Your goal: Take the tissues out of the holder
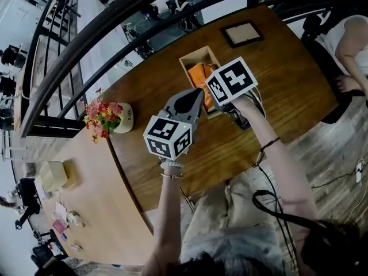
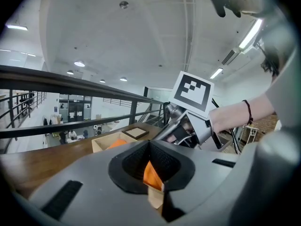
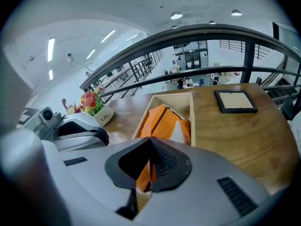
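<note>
A light wooden holder [image 1: 194, 57] stands on the dark wooden table [image 1: 287, 79] with an orange tissue pack [image 1: 199, 73] inside it. In the right gripper view the pack [image 3: 165, 124] fills the holder [image 3: 192, 119], and my right gripper [image 3: 148, 173] is shut on an orange fold of it. My left gripper [image 2: 151, 175] is closed on the holder's pale wall, with orange showing just above it. In the head view both grippers meet at the holder's near end; the left gripper [image 1: 198, 98] comes from the left, and the right one's marker cube [image 1: 231, 80] hides its jaws.
A white pot of flowers [image 1: 108, 118] stands left of the holder. A dark picture frame [image 1: 242, 33] lies beyond it. A black railing [image 1: 115, 27] runs along the table's far side. A person sits at the right end [image 1: 352, 42]. A lighter table [image 1: 98, 211] adjoins on the left.
</note>
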Action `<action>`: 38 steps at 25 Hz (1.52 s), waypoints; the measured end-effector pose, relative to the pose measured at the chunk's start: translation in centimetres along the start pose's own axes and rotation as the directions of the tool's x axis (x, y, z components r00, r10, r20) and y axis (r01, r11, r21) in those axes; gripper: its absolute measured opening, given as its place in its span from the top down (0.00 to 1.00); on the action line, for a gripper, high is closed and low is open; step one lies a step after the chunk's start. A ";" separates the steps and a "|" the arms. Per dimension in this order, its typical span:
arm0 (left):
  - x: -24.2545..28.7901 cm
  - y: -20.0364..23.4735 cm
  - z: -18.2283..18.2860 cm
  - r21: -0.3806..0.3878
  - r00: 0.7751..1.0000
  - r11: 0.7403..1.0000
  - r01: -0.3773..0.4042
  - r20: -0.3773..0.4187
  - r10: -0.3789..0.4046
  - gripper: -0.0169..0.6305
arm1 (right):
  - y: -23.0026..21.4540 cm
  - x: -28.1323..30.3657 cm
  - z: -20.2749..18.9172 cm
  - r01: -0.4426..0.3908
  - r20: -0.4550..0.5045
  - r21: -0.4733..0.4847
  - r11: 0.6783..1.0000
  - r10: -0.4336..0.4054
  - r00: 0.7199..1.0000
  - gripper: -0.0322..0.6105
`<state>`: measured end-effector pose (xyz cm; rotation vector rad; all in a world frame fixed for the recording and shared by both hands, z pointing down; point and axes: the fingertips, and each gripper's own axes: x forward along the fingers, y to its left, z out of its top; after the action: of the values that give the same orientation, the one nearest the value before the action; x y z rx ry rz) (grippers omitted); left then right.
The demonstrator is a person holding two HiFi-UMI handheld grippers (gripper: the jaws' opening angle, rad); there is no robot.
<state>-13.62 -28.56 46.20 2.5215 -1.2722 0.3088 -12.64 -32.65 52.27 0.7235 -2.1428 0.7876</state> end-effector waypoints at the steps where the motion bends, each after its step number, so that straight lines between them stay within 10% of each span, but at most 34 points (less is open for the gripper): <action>1: -0.1 0.0 0.0 0.001 1.000 1.000 -0.001 0.002 0.001 0.96 | 0.0 -0.3 0.0 -0.002 0.023 0.010 1.000 0.002 1.000 0.93; 22: -3.4 -1.6 4.8 0.066 0.993 0.997 0.041 0.109 -0.048 0.96 | 2.6 -10.9 3.2 -0.043 0.373 0.060 0.997 0.018 0.928 0.93; 38: -2.8 -8.0 5.8 0.104 0.986 0.991 0.086 0.132 -0.099 0.96 | 0.1 -17.4 -3.2 -0.038 0.429 0.146 0.989 -0.029 0.903 0.93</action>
<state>-8.46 -24.05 38.55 2.7167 -1.2110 0.1838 -1.28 -25.96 40.39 1.0541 -2.4950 0.8613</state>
